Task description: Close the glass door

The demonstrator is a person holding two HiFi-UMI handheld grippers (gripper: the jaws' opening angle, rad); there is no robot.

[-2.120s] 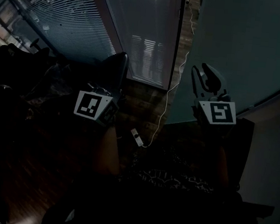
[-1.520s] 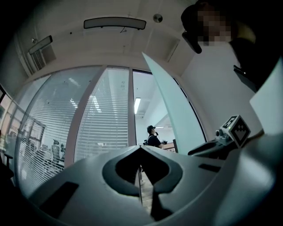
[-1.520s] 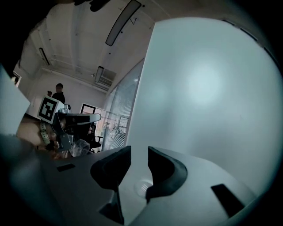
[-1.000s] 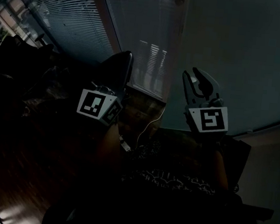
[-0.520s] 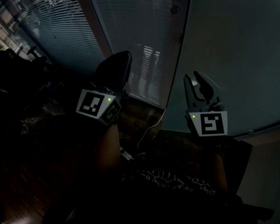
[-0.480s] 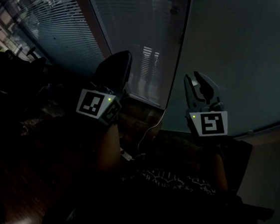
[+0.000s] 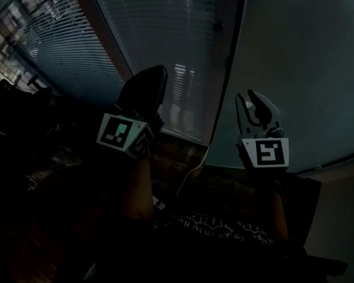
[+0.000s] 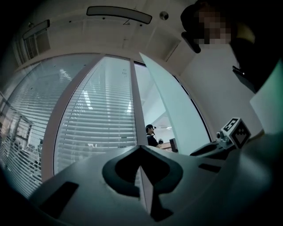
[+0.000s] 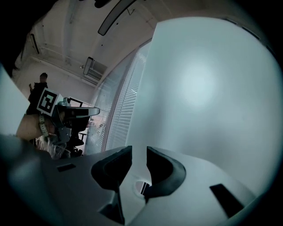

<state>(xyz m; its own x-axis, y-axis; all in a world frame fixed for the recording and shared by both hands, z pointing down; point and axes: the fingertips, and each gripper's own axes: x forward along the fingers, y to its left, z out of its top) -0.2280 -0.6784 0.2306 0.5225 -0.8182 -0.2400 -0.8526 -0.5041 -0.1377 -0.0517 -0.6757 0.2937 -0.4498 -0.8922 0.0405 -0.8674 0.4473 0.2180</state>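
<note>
The glass door is a frosted pane [image 7: 299, 69] that fills the right of the head view, and its left edge [image 7: 225, 80] stands close to the blind-covered glass wall [image 7: 159, 21]. My right gripper [image 7: 253, 100] is raised in front of the pane, with its jaws apart and nothing between them. In the right gripper view the right gripper [image 9: 139, 154] faces the frosted door [image 9: 199, 88] at close range; contact cannot be told. My left gripper [image 7: 153, 75] is held up before the blinds. In the left gripper view the left gripper [image 8: 140, 152] has its tips together and empty.
A white cable [image 7: 189, 171] trails over the dark wooden floor below the door edge. Black chairs [image 7: 9, 106] stand at the far left. Through the narrow gap beside the door a person [image 8: 151, 134] stands far off. A dark box [image 7: 304, 196] sits low on the right.
Both grippers have moved forward and upward in the view. The strip of floor and cable seen between the door edge and the blind wall has narrowed as the frosted pane swung toward the frame.
</note>
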